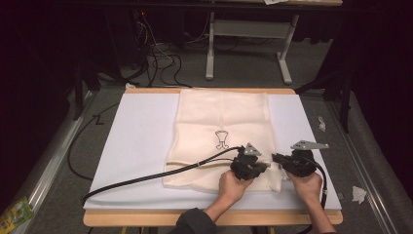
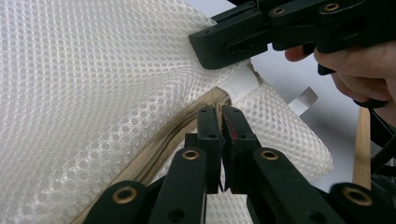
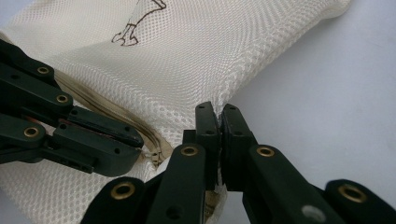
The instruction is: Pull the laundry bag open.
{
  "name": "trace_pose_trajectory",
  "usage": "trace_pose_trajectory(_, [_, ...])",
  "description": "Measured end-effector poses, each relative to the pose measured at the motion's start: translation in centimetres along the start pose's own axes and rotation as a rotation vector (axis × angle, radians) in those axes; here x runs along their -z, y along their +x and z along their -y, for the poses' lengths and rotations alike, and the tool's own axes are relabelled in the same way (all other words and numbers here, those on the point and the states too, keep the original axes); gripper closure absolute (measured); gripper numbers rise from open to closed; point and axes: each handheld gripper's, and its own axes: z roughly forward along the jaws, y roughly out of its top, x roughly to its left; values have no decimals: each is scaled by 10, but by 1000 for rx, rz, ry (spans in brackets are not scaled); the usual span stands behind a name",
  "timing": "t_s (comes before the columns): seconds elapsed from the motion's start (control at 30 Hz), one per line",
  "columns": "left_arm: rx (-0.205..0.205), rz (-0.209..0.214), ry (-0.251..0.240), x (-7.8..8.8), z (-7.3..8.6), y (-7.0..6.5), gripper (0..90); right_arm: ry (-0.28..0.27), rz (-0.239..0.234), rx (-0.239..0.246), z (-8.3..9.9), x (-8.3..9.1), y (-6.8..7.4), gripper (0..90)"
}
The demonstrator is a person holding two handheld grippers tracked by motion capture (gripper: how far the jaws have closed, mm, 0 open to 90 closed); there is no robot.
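A cream mesh bag (image 1: 221,122) with a small brown drawing (image 1: 222,139) lies flat on the white board (image 1: 141,136). Its tan zipper (image 2: 177,135) runs along the near end. My left gripper (image 1: 265,166) is shut at the zipper's right end, its tips (image 2: 222,112) on the zipper pull; the slider (image 3: 156,157) sits just past them. My right gripper (image 1: 276,158) faces it from the right, shut on the bag's mesh edge (image 3: 218,109) beside a white fabric tab (image 2: 240,84). The two grippers almost touch.
The board rests on a wooden table (image 1: 146,218). The left gripper's black cable (image 1: 146,178) trails left across the board. Paper scraps (image 1: 359,194) lie on the grey floor at the right. A desk frame (image 1: 248,29) and cables stand behind.
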Motion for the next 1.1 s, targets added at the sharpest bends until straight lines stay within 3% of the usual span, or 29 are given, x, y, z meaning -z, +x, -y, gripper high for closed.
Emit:
trace_pose_trajectory(0.37, [4,-27,-4,8,4,5,870,11,19,4,-1,-3,0,886])
trace_pose_trajectory(0.93, [-39,-57,-4,18,4,4,870,15,24,-2,0,-5,1,885])
trace_pose_trajectory(1.1, [-27,-51,-12,20,5,6,870,17,25,4,-1,-7,3,886])
